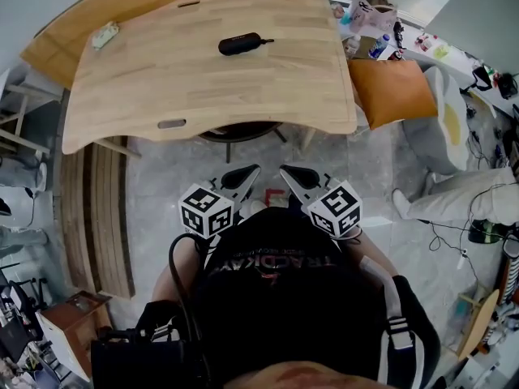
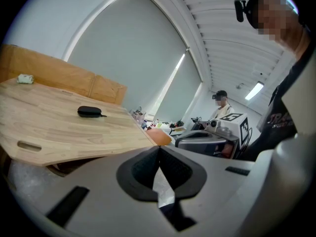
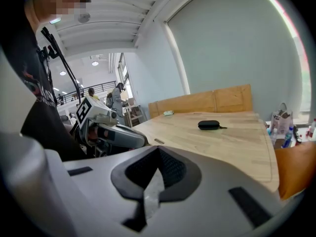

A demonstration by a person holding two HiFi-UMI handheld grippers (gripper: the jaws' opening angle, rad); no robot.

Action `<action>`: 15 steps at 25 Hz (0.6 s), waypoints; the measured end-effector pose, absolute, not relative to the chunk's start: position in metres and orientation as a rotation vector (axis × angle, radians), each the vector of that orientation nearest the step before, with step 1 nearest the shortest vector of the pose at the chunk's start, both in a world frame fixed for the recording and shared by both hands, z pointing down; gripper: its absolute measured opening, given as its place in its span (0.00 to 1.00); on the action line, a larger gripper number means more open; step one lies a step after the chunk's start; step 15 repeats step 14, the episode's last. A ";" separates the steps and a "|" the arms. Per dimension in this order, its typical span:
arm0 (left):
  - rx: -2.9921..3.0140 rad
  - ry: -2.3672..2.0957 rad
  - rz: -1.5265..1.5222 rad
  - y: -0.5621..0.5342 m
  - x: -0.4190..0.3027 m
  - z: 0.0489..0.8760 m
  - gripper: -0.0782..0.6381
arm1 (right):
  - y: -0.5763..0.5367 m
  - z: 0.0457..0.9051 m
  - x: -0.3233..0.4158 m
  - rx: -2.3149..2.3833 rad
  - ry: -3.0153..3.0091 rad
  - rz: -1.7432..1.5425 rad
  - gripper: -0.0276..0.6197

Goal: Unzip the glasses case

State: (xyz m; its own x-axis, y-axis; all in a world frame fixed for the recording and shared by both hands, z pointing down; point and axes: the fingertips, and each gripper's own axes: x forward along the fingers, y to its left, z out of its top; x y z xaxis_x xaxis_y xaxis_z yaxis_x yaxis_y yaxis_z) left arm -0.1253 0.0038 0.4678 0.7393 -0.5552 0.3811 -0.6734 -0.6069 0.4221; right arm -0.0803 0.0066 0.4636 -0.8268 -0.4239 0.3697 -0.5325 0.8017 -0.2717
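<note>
A black zipped glasses case (image 1: 239, 44) lies on the far middle of the wooden table (image 1: 146, 87), its pull tab pointing right. The same glasses case (image 2: 89, 111) shows in the left gripper view and, as a small dark glasses case (image 3: 209, 125), in the right gripper view. Both grippers are held close to my body, well short of the table's near edge. My left gripper (image 1: 248, 173) is shut with nothing in it, and so is my right gripper (image 1: 289, 173). Their tips point toward the table, side by side.
A small pale packet (image 1: 105, 34) lies at the table's far left corner. An orange cushion (image 1: 392, 90) sits beside the table on the right, with clutter behind it. A dark round stool (image 1: 235, 131) stands under the table's near edge. Another person's leg (image 1: 454, 197) reaches in at the right.
</note>
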 end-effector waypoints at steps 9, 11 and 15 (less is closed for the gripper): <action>2.385 -0.938 0.281 0.005 -0.126 0.468 0.13 | 0.007 0.464 -0.080 0.729 -2.703 0.525 0.07; 2.387 -0.940 0.281 0.005 -0.127 0.467 0.13 | 0.008 0.463 -0.081 0.727 -2.704 0.520 0.07; 2.390 -0.944 0.279 0.006 -0.127 0.466 0.13 | 0.008 0.462 -0.081 0.725 -2.706 0.511 0.07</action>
